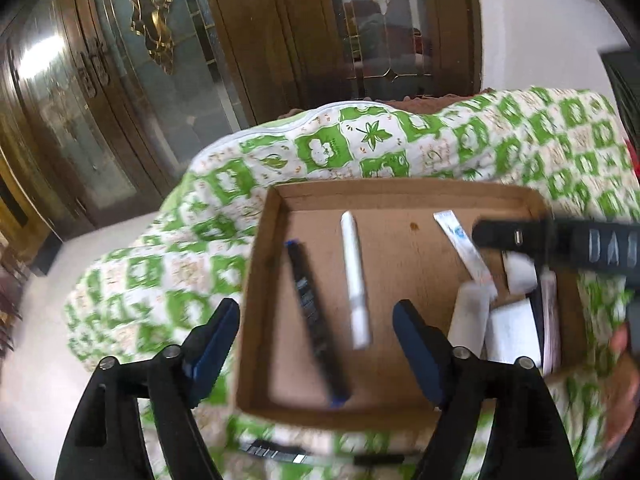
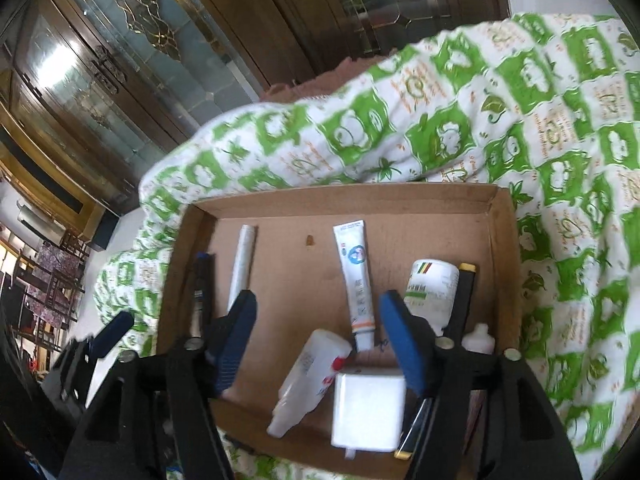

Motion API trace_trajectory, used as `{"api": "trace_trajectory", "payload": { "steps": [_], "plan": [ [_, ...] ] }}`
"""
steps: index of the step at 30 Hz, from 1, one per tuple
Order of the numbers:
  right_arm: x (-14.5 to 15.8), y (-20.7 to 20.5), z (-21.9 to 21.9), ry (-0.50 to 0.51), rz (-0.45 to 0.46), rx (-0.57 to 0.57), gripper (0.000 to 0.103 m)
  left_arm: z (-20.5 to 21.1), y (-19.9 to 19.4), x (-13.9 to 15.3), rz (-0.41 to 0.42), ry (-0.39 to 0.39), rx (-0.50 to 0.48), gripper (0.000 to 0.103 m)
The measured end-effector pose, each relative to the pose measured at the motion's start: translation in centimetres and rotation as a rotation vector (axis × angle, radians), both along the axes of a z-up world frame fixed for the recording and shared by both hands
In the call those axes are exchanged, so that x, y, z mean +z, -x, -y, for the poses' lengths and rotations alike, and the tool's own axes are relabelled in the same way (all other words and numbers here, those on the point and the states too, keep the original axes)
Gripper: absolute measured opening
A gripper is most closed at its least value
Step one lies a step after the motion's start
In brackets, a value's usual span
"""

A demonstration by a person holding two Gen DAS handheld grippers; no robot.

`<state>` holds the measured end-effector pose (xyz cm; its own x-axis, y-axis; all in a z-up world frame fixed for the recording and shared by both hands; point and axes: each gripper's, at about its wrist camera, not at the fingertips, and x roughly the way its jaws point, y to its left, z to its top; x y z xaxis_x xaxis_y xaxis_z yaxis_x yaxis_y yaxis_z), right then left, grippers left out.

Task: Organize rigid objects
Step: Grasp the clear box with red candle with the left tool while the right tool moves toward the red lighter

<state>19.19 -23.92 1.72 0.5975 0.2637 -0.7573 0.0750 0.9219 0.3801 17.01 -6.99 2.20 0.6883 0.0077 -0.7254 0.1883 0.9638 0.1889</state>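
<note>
A shallow cardboard tray [image 1: 400, 194] [image 2: 344, 196] lies on a green-and-white quilt. In it lie a black pen [image 1: 312, 312] [image 2: 202, 280], a white marker [image 1: 354, 276] [image 2: 242, 264], a white tube [image 1: 460, 244] [image 2: 356, 276], a white bottle [image 2: 308, 380], a white square charger [image 2: 368, 412], a labelled white jar [image 2: 432, 292] and a black-and-gold bar [image 2: 462, 300]. My left gripper [image 1: 316, 344] is open and empty, straddling the tray's near left edge. My right gripper [image 2: 316, 344] is open and empty above the tray's near side.
The quilt [image 1: 500, 136] [image 2: 440, 112] covers a raised surface that drops off at left to pale floor [image 1: 32, 320]. Dark wood and glass cabinets [image 1: 132, 80] stand behind. A dark flat object [image 1: 280, 450] lies on the quilt in front of the tray.
</note>
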Motion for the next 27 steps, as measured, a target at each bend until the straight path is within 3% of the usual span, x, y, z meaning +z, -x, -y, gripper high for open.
{"api": "trace_trajectory", "payload": {
  "steps": [4, 17, 22, 25, 27],
  "plan": [
    [0.8, 1.9, -0.5, -0.019, 0.007, 0.000, 0.086, -1.2, 3.5, 0.7, 0.022, -0.050, -0.012, 0.086],
    [1.2, 8.6, -2.2, -0.021, -0.020, 0.036, 0.097, -7.4, 11.2, 2.1, 0.042, 0.048, 0.069, 0.090],
    [0.0, 10.2, -3.1, -0.019, -0.055, 0.075, 0.097, -11.0, 12.9, 0.7, 0.007, 0.204, 0.115, 0.093],
    [-0.9, 10.5, -3.1, -0.048, -0.092, 0.080, 0.097, -13.0, 13.0, -0.9, -0.080, 0.342, 0.150, 0.093],
    [-1.3, 10.4, -3.1, -0.065, -0.113, 0.081, 0.097, -13.5, 13.1, -1.1, -0.100, 0.389, 0.165, 0.093]
  ]
}}
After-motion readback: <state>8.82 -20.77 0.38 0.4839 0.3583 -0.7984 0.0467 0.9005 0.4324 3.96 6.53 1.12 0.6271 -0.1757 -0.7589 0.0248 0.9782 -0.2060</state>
